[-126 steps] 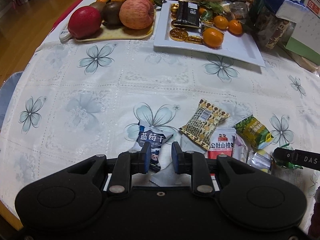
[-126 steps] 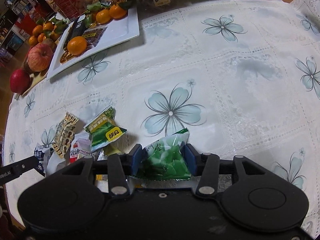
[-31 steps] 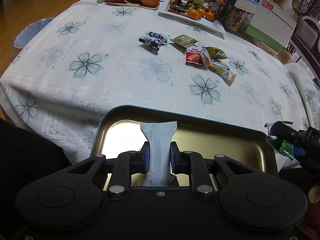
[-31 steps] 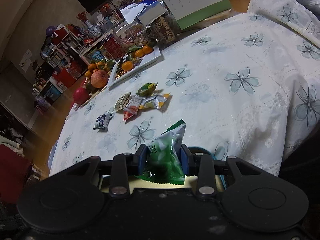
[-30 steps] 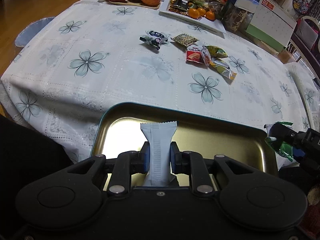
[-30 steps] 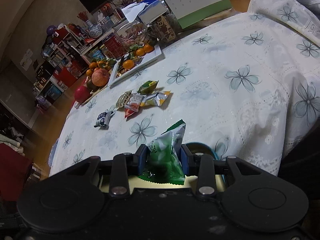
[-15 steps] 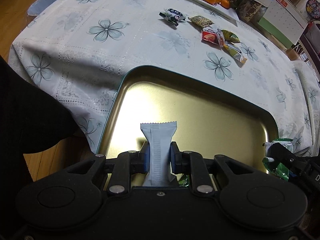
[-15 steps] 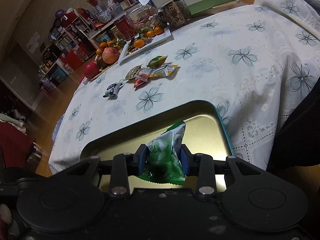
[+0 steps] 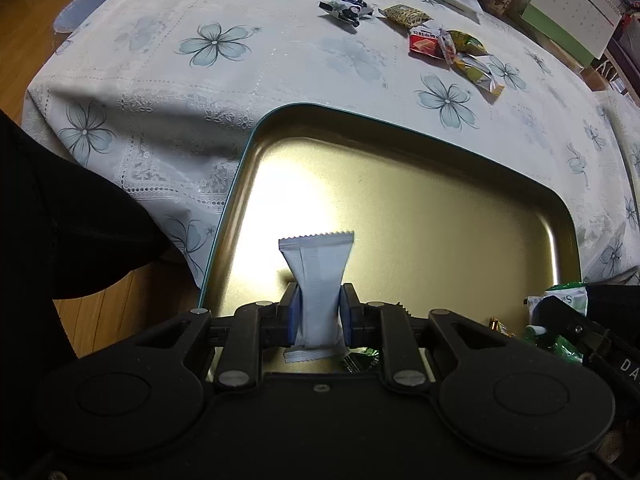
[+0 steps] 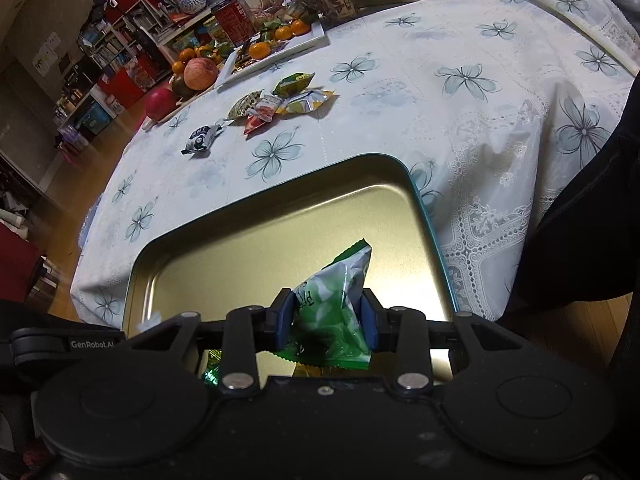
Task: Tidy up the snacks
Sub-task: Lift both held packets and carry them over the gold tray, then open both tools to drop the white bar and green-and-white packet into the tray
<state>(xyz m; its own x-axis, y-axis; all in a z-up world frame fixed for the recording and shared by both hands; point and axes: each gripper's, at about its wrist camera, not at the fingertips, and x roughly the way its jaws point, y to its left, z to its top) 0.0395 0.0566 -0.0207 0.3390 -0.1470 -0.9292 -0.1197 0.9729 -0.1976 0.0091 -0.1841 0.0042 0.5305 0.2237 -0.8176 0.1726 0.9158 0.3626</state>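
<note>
My left gripper [image 9: 319, 307] is shut on a pale grey snack packet [image 9: 318, 280] and holds it over the gold tin tray [image 9: 440, 200]. My right gripper [image 10: 325, 318] is shut on a green snack bag [image 10: 332, 312] over the same tray [image 10: 280, 240]; the bag also shows at the right edge of the left wrist view [image 9: 560, 320]. A few wrapped snacks lie at the tray's near edge [image 9: 360, 360]. Several snack packets remain on the tablecloth [image 9: 440, 40], [image 10: 276, 104], with a dark blue packet [image 9: 346, 6] apart to the left.
The table has a white flowered cloth [image 9: 220, 40]. At its far side stand a white plate with oranges [image 10: 272, 46], a fruit tray with apples [image 10: 196, 76], a calendar [image 9: 572, 4] and boxes. Dark clothing lies at the left [image 9: 60, 220] and right [image 10: 592, 220].
Both grippers have drawn back from the table and lowered over the tray, which now fills more of each view. Both keep their packets gripped.
</note>
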